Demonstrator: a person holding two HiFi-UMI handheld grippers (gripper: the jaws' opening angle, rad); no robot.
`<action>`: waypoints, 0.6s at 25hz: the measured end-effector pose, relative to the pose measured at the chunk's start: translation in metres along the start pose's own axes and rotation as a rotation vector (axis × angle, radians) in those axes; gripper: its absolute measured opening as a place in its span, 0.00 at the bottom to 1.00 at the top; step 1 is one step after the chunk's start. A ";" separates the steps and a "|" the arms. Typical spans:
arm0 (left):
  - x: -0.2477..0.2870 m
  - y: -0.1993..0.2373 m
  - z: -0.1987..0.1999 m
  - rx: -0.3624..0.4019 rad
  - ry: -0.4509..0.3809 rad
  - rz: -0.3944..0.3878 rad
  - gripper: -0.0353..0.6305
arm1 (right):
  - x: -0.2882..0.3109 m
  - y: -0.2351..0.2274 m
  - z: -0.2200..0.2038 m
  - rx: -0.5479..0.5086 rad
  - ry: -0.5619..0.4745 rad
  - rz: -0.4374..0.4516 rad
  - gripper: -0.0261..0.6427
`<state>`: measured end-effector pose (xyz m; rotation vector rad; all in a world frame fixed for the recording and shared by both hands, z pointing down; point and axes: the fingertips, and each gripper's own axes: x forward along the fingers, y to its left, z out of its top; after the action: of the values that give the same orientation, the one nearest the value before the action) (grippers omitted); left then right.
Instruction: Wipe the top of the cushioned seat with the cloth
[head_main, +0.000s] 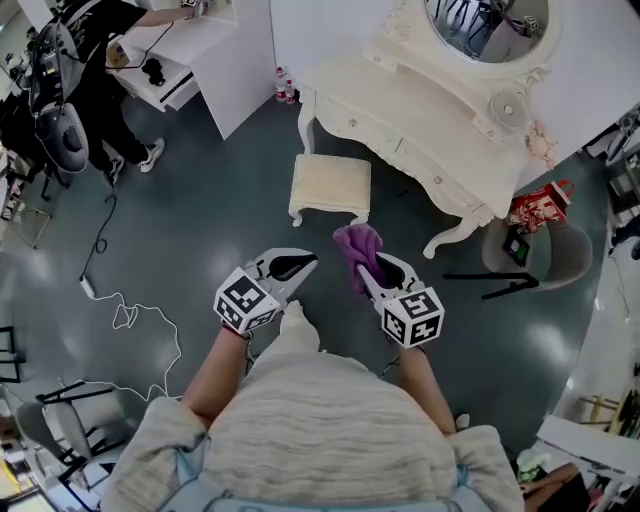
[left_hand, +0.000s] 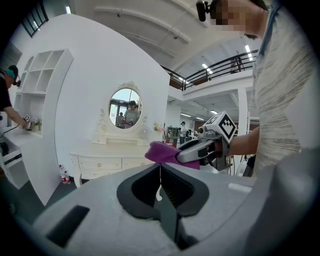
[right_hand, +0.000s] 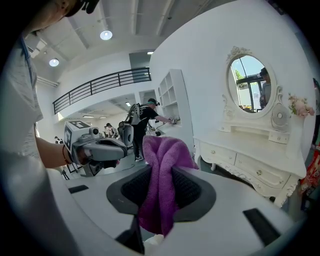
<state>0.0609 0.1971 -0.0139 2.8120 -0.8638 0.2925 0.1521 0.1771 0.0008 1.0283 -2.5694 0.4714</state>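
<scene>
The cushioned stool (head_main: 330, 186) stands straight ahead, seemingly a little nearer the right tongs (head_main: 364, 270), which clamp the purple cloth (head_main: 358, 243); the left tongs (head_main: 304, 264) are closed and empty.

In the head view the mirror (head_main: 488, 28) is cut off by the top edge, and the cloth (head_main: 358, 250) covers the tip of the right hand-held gripper (head_main: 364, 272). In the right gripper view the cloth's lower end drops out of sight between the jaws. Print on the bottles (head_main: 284, 84) beside the desk (head_main: 400, 110) and on the red bag (head_main: 543, 207) is too small to read.
</scene>
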 end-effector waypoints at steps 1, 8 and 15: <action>0.001 0.012 0.002 0.001 0.000 -0.007 0.07 | 0.009 -0.004 0.005 0.003 0.001 -0.008 0.22; 0.004 0.088 0.012 0.004 0.002 -0.049 0.07 | 0.072 -0.026 0.043 0.013 -0.002 -0.060 0.22; 0.011 0.129 0.014 0.002 -0.001 -0.090 0.07 | 0.109 -0.038 0.059 0.017 0.003 -0.097 0.22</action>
<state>-0.0014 0.0828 -0.0093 2.8430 -0.7348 0.2791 0.0937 0.0610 0.0010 1.1510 -2.5028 0.4694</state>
